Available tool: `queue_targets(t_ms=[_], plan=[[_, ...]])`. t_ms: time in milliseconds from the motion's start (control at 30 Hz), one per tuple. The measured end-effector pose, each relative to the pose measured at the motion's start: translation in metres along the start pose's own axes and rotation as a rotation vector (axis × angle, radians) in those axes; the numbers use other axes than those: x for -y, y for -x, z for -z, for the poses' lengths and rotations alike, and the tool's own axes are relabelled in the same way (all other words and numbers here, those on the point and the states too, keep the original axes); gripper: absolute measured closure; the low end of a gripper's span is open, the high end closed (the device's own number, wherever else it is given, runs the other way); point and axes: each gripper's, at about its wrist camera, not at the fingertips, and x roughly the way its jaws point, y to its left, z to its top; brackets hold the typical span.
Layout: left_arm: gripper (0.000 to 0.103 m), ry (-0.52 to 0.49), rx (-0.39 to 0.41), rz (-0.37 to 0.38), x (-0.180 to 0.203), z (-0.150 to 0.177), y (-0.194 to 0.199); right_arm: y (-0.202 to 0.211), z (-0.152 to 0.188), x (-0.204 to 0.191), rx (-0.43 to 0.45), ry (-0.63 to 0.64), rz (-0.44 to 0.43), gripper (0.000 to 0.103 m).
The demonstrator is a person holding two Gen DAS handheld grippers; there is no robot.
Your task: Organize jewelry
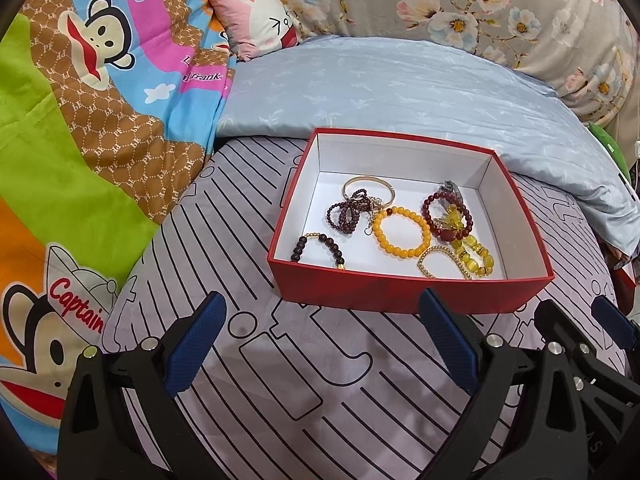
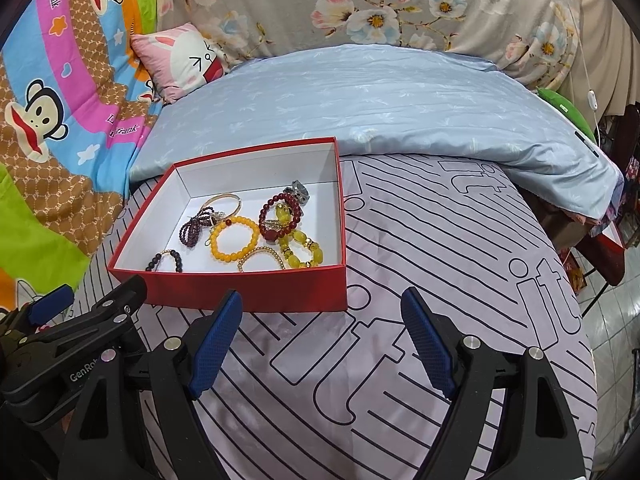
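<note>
Both grippers spread wide and empty over the striped sheet (image 1: 280, 380), just short of the red box (image 1: 400, 292)

Left gripper (image 1: 320, 344) and right gripper (image 2: 322, 340) hold nothing. Bracelets lie loose in the box: yellow bead bracelet (image 1: 401, 230), dark bead bracelet (image 1: 320, 246), gold bangle (image 1: 368, 188), plus a tangled cluster, probably interlocked. Light, slippery, floppy; pinch one strand across its beads. The bangle is rigid; grip its rim
</note>
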Motion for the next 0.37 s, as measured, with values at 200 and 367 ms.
queue_targets(t_ms=[200,367], plan=[[0.01,0.002,-0.013,0.005,-0.0006,-0.0004,-0.0026,-0.0016,0.0014,-0.0014,-0.002,-0.002,0.007,0.024],[0.01,0.006,-0.014,0.0,-0.0025,-0.0008,-0.0035,-0.0027,0.0013,-0.0032,0.001,0.001,0.015,0.021]])
